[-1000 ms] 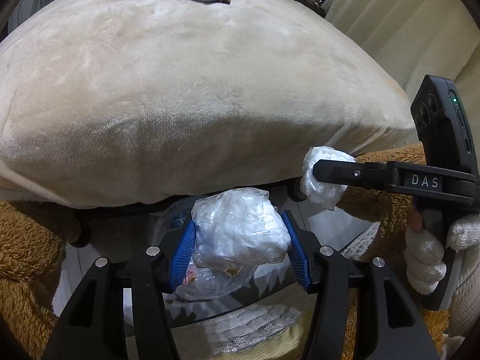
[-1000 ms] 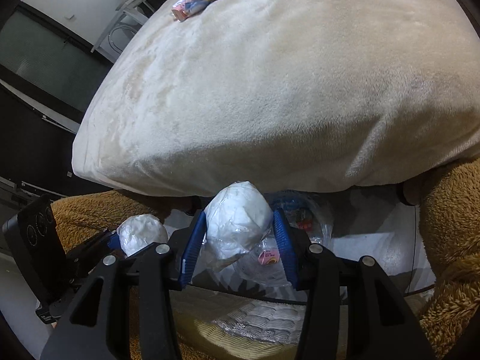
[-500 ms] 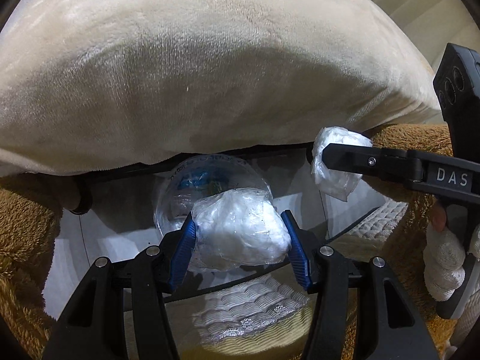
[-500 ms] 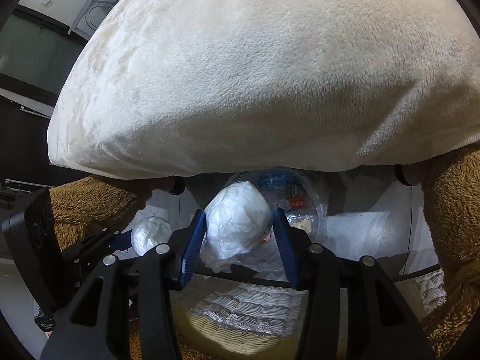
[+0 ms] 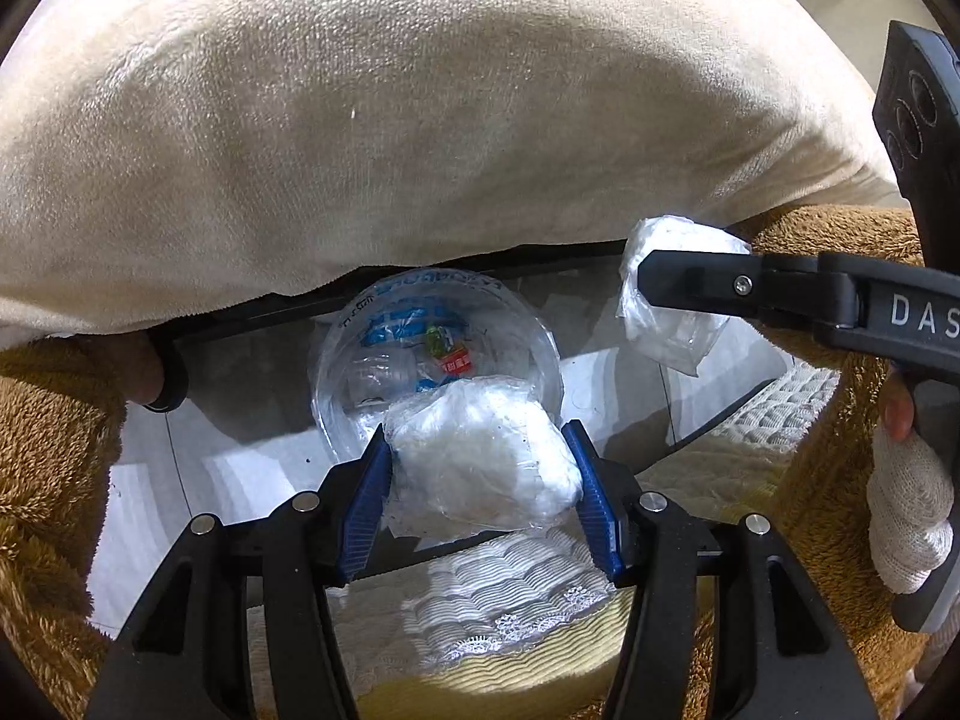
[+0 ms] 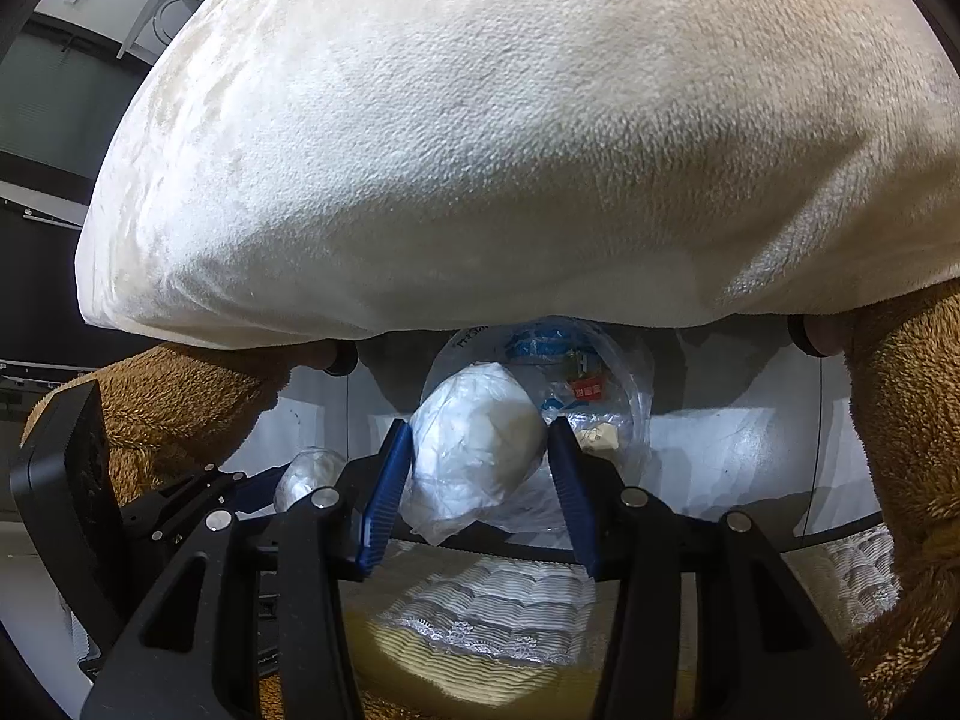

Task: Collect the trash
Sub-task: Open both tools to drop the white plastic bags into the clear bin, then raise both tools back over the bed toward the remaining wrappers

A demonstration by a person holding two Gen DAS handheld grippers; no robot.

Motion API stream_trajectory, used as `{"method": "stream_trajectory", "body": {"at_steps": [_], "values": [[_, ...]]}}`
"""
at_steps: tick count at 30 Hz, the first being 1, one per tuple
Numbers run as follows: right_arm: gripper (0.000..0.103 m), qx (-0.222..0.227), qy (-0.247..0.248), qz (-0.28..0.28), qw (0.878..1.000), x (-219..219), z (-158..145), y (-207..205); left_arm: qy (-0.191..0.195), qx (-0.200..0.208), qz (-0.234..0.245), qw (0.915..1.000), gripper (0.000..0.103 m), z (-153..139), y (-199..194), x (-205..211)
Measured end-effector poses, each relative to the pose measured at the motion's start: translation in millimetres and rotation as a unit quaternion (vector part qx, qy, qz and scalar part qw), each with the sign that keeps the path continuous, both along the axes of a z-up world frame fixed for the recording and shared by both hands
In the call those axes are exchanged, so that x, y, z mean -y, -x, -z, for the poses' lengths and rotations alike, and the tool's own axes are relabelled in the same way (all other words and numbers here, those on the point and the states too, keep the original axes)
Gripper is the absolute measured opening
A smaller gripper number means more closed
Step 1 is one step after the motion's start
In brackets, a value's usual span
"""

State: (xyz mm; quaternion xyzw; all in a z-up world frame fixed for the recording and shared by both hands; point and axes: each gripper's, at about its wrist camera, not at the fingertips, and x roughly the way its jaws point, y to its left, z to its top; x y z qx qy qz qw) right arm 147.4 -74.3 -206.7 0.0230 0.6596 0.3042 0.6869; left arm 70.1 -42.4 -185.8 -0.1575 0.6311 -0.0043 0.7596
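My left gripper [image 5: 480, 480] is shut on a crumpled clear plastic wad with white filling [image 5: 480, 468]. My right gripper [image 6: 480, 480] is shut on a second white plastic wad [image 6: 474, 450], which also shows in the left wrist view [image 5: 666, 300] at the right. Both wads hang just above a trash bin lined with a clear bag [image 5: 432, 354], which holds coloured wrappers; the bin also shows in the right wrist view [image 6: 540, 360]. The left gripper appears in the right wrist view at lower left, with its wad [image 6: 309, 471].
A large cream plush cushion [image 5: 420, 120] overhangs the bin from behind. Brown furry fabric [image 5: 48, 450] flanks both sides. White floor [image 6: 720, 450] surrounds the bin. A quilted white and yellow cover [image 5: 492, 606] lies below the grippers.
Both grippers have tilted down and moved forward with their wads, now over the bin. The wrappers on top of the cushion have left the view.
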Motion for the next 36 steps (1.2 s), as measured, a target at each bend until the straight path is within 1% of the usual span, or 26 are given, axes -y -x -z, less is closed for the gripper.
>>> {"method": "stream_trajectory", "body": {"at_steps": [5, 6, 7, 8, 9, 13, 22, 24, 26, 28, 32, 36], "values": [[0.048, -0.003, 0.000, 0.000, 1.000, 3, 0, -2, 0.003, -0.002, 0.002, 1.0000, 0.056, 2, 0, 0], [0.050, -0.005, -0.001, -0.001, 1.000, 3, 0, -2, 0.002, -0.004, 0.001, 1.0000, 0.057, 3, 0, 0], [0.057, -0.006, -0.002, -0.001, 1.000, 2, 1, -1, 0.002, -0.007, 0.000, 1.0000, 0.060, 4, -1, 0], [0.061, -0.006, -0.001, 0.000, 1.000, 3, 1, -2, 0.002, -0.008, 0.000, 1.0000, 0.066, 5, -1, -1], [0.063, -0.007, -0.001, 0.002, 1.000, 3, 2, -2, 0.000, -0.007, -0.001, 1.0000, 0.066, 4, -2, -1], [0.063, -0.009, -0.003, 0.010, 1.000, 7, 1, -3, -0.001, -0.006, -0.006, 1.0000, 0.066, 4, -2, -1], [0.063, 0.001, -0.007, 0.004, 1.000, 9, -5, 0, -0.005, 0.005, -0.008, 0.9999, 0.066, -3, 0, -1], [0.063, 0.006, -0.016, 0.006, 1.000, 12, -10, 1, -0.004, 0.015, -0.010, 0.9998, 0.066, -8, 2, -3], [0.063, 0.015, -0.028, 0.005, 0.999, 15, -16, 4, 0.008, 0.028, -0.011, 0.9995, 0.066, -13, 4, -4], [0.063, 0.030, -0.040, 0.005, 0.999, 19, -24, 6, 0.010, 0.041, -0.016, 0.9990, 0.066, -18, 7, -7], [0.063, 0.082, -0.073, -0.002, 0.994, 27, -49, 14, 0.013, 0.082, -0.026, 0.9963, 0.066, -37, 13, -13], [0.063, 0.139, -0.105, -0.015, 0.985, 35, -75, 19, -0.001, 0.139, -0.029, 0.9898, 0.066, -62, 17, -18]]}}
